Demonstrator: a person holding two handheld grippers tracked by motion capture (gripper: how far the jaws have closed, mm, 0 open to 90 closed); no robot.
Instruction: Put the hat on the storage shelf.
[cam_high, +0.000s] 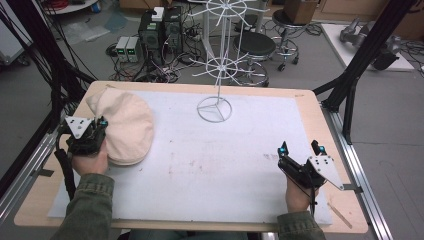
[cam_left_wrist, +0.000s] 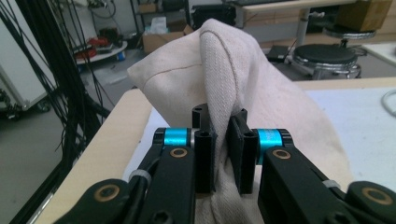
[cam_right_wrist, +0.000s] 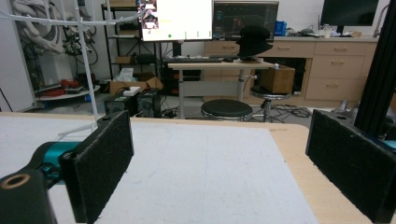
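Observation:
A cream cloth hat (cam_high: 125, 125) lies at the left side of the white mat. My left gripper (cam_high: 98, 128) sits at the hat's left edge and is shut on a raised fold of its fabric. In the left gripper view the hat (cam_left_wrist: 261, 88) bulges up between the two black jaws of the left gripper (cam_left_wrist: 223, 140), which pinch the fold. My right gripper (cam_high: 300, 150) rests near the mat's front right, jaws wide apart with nothing between them. In the right gripper view the right gripper (cam_right_wrist: 219, 163) frames bare mat. A white wire stand (cam_high: 220, 55) rises at the back centre.
The white mat (cam_high: 215, 160) covers most of the wooden table (cam_high: 310, 102). Black frame posts (cam_high: 367, 47) stand at the right and left. Computers, stools and cables sit on the floor beyond the far edge. A metal rail (cam_high: 357, 165) runs along the right side.

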